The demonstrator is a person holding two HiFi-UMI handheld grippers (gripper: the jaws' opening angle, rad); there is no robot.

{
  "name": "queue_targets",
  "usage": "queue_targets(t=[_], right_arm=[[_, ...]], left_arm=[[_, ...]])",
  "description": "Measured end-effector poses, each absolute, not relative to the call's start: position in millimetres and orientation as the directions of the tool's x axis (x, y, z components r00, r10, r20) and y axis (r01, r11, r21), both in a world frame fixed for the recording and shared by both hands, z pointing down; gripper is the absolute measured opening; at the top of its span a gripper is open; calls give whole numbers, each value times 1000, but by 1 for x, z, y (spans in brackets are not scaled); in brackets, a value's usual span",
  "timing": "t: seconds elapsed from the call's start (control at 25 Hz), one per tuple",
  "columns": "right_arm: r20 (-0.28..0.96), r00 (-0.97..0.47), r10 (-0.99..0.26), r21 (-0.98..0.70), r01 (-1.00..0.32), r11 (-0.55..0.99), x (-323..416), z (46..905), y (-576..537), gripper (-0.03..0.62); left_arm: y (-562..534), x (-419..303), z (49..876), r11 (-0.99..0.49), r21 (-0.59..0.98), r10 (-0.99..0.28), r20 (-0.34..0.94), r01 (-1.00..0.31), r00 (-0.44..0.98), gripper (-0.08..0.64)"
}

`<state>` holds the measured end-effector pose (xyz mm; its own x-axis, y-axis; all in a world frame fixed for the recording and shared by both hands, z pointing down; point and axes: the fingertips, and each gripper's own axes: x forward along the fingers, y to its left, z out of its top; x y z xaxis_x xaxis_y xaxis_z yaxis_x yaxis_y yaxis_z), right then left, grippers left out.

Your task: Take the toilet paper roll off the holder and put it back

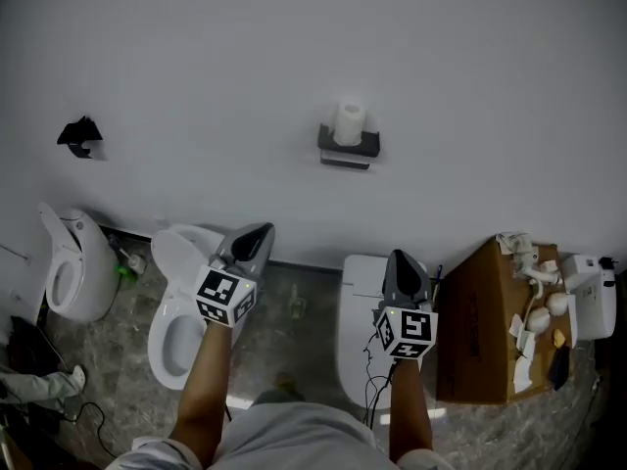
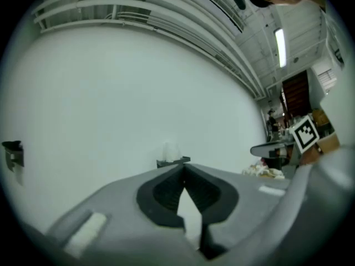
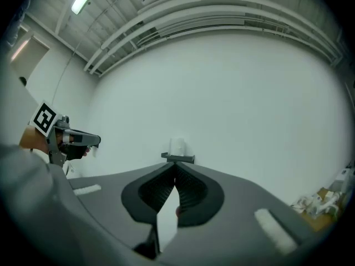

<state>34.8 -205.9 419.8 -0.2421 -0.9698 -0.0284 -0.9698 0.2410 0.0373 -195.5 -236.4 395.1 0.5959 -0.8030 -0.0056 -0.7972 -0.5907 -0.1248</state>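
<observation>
While the toilet paper roll (image 1: 350, 121) stands upright on its wall holder (image 1: 349, 149), long axis vertical, left gripper (image 1: 257, 237) and right gripper (image 1: 401, 260) sit well apart from it, fingers (image 3: 147, 190) closed together, empty.

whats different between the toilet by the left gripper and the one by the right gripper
The open toilet, by the left gripper, has its lid up and its bowl showing. The closed toilet, by the right gripper, has its lid down. The open toilet is rounded and oval, while the closed toilet is boxier with a flat top. Both are white and back onto the wall.
</observation>
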Motion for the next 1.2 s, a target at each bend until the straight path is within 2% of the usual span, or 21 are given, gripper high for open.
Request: queue_targets(t=[0.48,1.2], right_arm=[[-15,-189,-982,54,-981,188,38,406,-265,2],[9,-265,-964,36,-964,265,83,418,-342,2]], left_arm=[[-314,-182,383,-648,-101,-757,-25,-755,653,0],[-396,-132,375,-592,-107,-800,-44,-799,599,0]])
